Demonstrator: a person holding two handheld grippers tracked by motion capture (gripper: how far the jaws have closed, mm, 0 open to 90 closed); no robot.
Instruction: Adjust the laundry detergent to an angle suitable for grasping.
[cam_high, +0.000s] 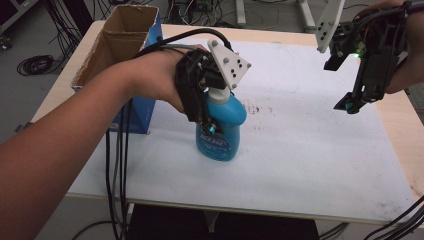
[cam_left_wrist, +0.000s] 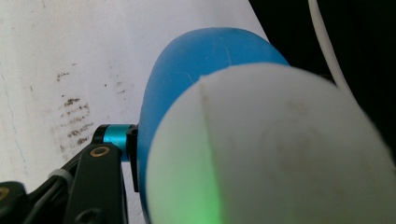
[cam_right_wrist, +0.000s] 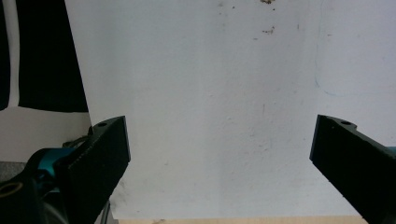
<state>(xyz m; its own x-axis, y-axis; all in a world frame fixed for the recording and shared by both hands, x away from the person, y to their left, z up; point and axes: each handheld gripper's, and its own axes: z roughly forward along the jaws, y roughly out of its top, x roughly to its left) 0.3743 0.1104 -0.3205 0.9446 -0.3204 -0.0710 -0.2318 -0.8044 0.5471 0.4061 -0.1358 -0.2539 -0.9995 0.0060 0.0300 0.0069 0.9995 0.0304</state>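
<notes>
**Left jaws clamped on the blue bottle, right hand waiting clear**

The left gripper (cam_high: 210, 107) sits just left of centre in the high view, its jaws closed on the upper body of the blue spray bottle (cam_high: 220, 132) below the white cap (cam_left_wrist: 275, 154). The bottle stands upright on the white table (cam_high: 310, 165), base seemingly down on the surface. Gripping high, near the neck, looks like a way to keep the bottle vertical and to lift it without tipping.

The right gripper (cam_high: 357, 95) hangs in the upper right of the frame, well apart from the bottle, jaws spread wide with nothing between them — a parked pose, by the look of it, leaving the left hand room.

An open cardboard box (cam_high: 117, 47) stands at the upper left, near the table's left edge and close behind the left forearm; that side is tight. To the bottle's right and toward the bottom edge the table lies open — the easier direction for any move. A patch of dark stains (cam_high: 255, 110) marks the surface just right of the bottle.
</notes>
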